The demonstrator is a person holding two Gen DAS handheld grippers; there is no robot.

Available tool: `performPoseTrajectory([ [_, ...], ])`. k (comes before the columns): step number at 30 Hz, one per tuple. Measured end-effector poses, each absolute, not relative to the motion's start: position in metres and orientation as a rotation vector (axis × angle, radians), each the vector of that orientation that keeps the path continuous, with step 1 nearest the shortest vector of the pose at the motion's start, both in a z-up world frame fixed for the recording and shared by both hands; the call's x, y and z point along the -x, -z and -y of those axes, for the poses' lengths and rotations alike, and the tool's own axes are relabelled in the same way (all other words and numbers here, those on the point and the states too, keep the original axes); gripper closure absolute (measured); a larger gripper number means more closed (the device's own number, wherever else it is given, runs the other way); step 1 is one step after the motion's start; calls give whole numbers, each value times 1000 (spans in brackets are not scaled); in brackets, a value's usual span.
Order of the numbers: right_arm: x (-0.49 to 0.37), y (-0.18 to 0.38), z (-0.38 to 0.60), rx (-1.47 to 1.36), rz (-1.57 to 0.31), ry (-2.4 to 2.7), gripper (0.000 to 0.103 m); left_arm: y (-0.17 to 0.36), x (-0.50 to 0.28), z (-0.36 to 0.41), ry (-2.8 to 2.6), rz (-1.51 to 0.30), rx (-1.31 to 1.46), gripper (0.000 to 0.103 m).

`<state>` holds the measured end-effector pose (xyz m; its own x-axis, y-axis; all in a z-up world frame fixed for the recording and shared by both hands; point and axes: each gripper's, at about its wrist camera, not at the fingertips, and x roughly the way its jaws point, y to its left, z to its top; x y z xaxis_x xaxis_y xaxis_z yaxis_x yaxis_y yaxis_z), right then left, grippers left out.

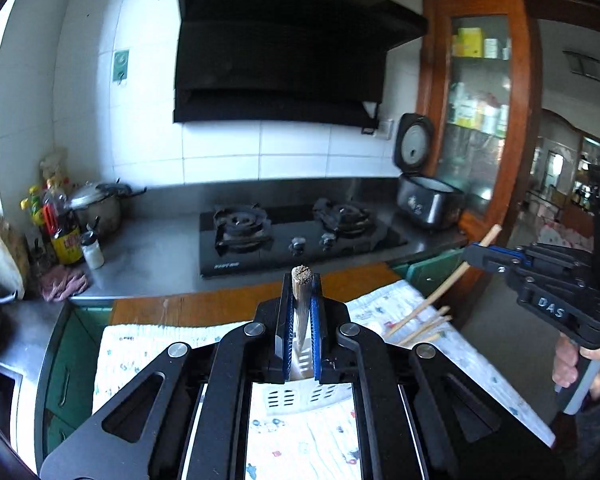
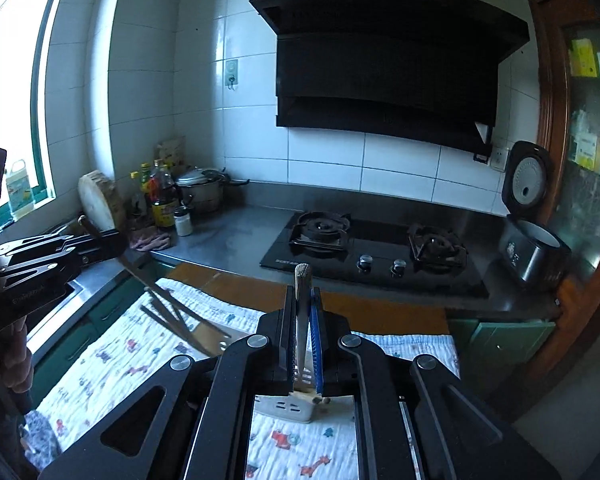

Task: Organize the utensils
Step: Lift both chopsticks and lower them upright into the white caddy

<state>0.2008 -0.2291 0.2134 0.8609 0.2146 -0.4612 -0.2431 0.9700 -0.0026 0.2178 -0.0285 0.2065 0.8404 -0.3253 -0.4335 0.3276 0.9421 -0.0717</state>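
Note:
In the left wrist view my left gripper (image 1: 302, 294) is shut on a wooden chopstick (image 1: 301, 280) whose blunt end sticks up between the blue pads. At the right of that view, my right gripper (image 1: 476, 253) is shut on a pale chopstick (image 1: 456, 280) slanting down toward several loose chopsticks (image 1: 420, 326) on the printed cloth (image 1: 148, 360). From the right wrist view, the right gripper (image 2: 304, 298) clamps its chopstick (image 2: 302, 280). The left gripper (image 2: 116, 240) holds a dark chopstick (image 2: 148, 284) above more chopsticks (image 2: 172, 316). A white slotted holder (image 2: 288, 406) stands on the cloth below the fingers.
A gas hob (image 2: 376, 252) and steel counter (image 2: 228, 240) lie behind the cloth-covered table. Bottles (image 2: 162, 196), a pot (image 2: 200, 192) and a round chopping block (image 2: 98, 200) crowd the left corner. An opened rice cooker (image 2: 534, 248) stands right, a wooden cabinet (image 1: 484, 92) beyond it.

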Motion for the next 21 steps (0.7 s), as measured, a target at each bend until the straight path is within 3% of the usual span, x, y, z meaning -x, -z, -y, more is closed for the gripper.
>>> performPoseTrajectory([
  [21, -248, -142, 223, 1, -637, -281, 96, -138, -268, 22, 337, -646, 12, 97],
])
